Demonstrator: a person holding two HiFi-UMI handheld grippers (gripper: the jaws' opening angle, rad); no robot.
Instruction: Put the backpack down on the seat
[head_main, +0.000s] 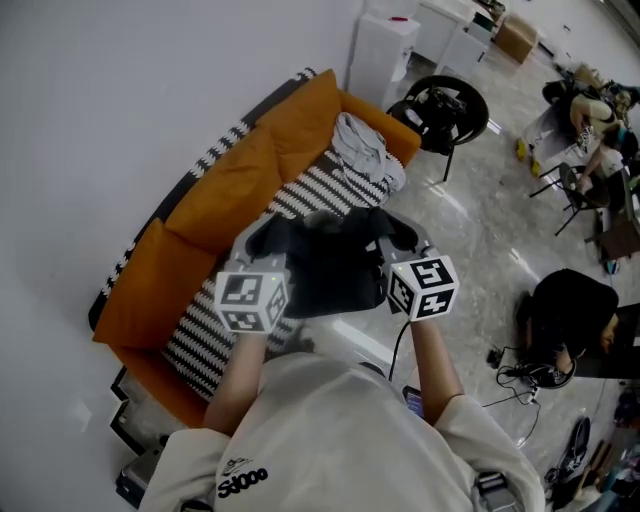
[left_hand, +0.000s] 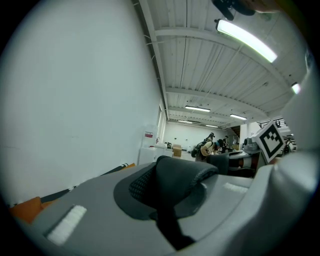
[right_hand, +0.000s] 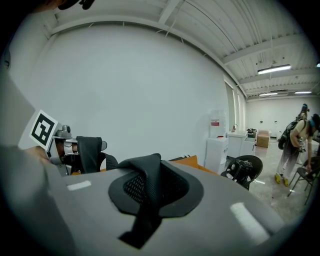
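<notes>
Backpack (head_main: 330, 270), black fabric, hangs level for lowering: left gripper (head_main: 262, 242) and right gripper (head_main: 400, 238) each clamp 1 padded strap (left_hand: 170, 192); striped sofa seat (head_main: 310, 195) at 11 o'clock.

One backpack (head_main: 335, 262), two tools (head_main: 264, 238) (head_main: 402, 236), one orange sofa (head_main: 228, 190), one black chair (head_main: 452, 104)

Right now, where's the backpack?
Head view, centre: the backpack hangs between the left gripper and the right gripper, each shut on a strap, over the striped seat of the orange sofa.
</notes>
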